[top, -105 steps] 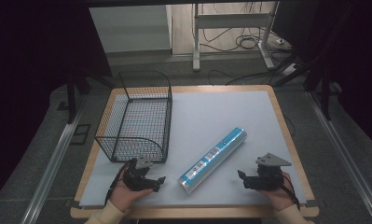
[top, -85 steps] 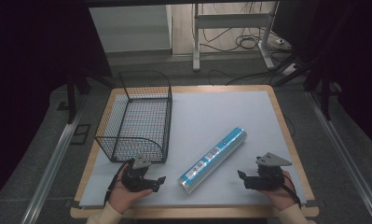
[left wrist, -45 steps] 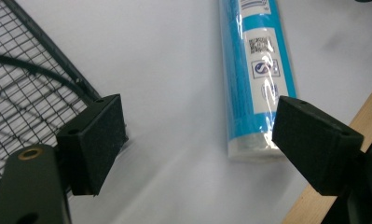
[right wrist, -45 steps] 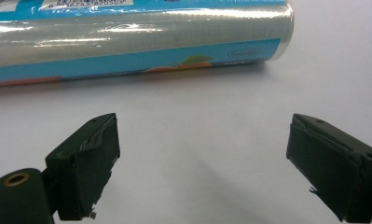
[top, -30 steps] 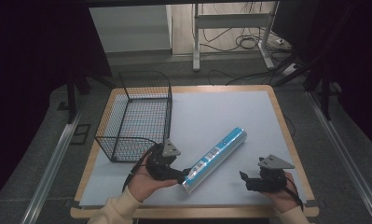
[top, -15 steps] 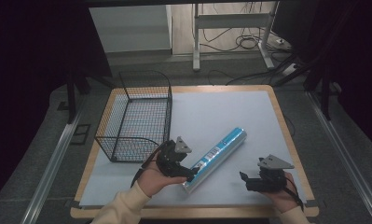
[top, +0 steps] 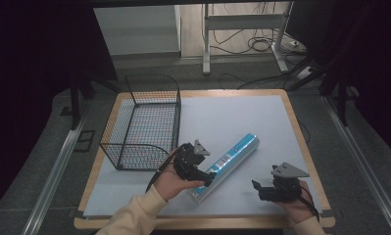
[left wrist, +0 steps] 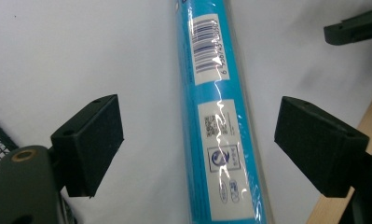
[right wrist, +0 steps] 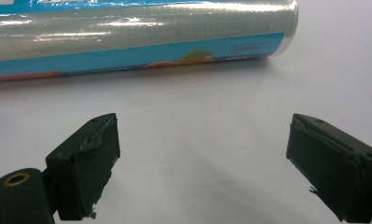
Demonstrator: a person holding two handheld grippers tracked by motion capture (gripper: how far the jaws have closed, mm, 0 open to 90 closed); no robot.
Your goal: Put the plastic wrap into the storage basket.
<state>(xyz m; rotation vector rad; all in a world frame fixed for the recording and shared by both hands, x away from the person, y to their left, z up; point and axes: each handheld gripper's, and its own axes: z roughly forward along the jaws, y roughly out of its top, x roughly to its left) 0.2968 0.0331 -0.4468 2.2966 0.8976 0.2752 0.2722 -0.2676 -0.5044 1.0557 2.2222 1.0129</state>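
White surface (top: 242,112) carries a wire basket (top: 144,122) at left; beside it the left gripper (left wrist: 200,140), jaws just widened, straddles the blue roll (top: 226,159) ungrasped. Next: close. Right gripper (top: 257,188) rests released.

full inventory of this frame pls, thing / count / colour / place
roll: 1, blue label under clear wrap, barcode showing, lying diagonally on the sheet near the front edge
wire basket: 1, black mesh, on the left part of the table
sheet: 1, white, covers most of the tabletop
table: 1, light wood edge around the sheet
metal frame: 1, pale, on the floor beyond the table, with cables near it
left tongs: 1, black, jaws open either side of the roll's near end, pads clear of it, having just been opening
right tongs: 1, black, jaws open over bare sheet, beside the roll
hands: 2, light sleeves, at the front edge
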